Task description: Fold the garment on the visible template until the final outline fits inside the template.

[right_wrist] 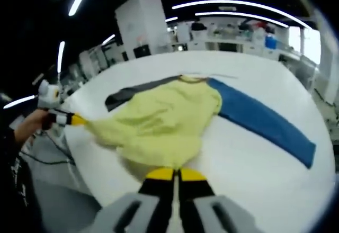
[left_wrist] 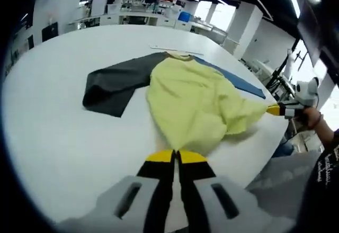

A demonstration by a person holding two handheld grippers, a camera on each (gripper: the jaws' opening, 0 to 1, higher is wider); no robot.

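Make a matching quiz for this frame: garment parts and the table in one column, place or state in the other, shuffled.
Things:
1. black sleeve
2. blue sleeve
3. yellow body
4. table

Place or state:
A. hem pinched by both the left hand-held gripper and the right hand-held gripper
B. spread flat on the left hand-held gripper's side
C. spread flat on the right hand-held gripper's side
D. white, lying under everything

Pairs: 1-B, 2-C, 3-A, 4-D
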